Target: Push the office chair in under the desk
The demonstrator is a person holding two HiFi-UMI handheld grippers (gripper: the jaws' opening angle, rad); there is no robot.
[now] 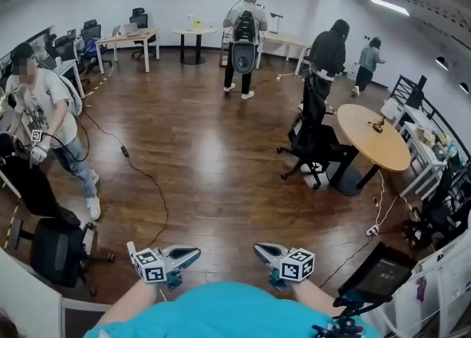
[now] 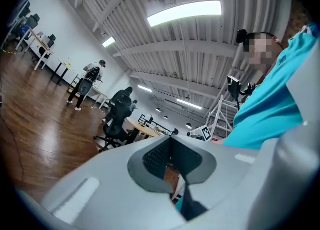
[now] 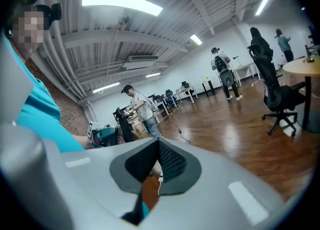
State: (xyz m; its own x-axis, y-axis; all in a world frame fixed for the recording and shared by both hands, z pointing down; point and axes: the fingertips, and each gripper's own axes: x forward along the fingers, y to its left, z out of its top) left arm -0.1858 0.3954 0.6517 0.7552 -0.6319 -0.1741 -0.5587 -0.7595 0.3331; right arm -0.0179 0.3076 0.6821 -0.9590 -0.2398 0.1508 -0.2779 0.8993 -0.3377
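Note:
A black office chair stands on the wood floor, pulled out from the round wooden desk at the right, with a person in black just behind it. I hold both grippers low, close to my teal shirt, far from the chair. My left gripper and right gripper point at each other, both shut and empty. The left gripper view shows its jaws closed, with the chair far off. In the right gripper view the jaws are closed, and the chair and desk lie to the right.
A second black chair stands at lower left by a person in a white shirt. A cable runs across the floor. A person with a backpack stands at the back among desks. A dark screen sits at lower right.

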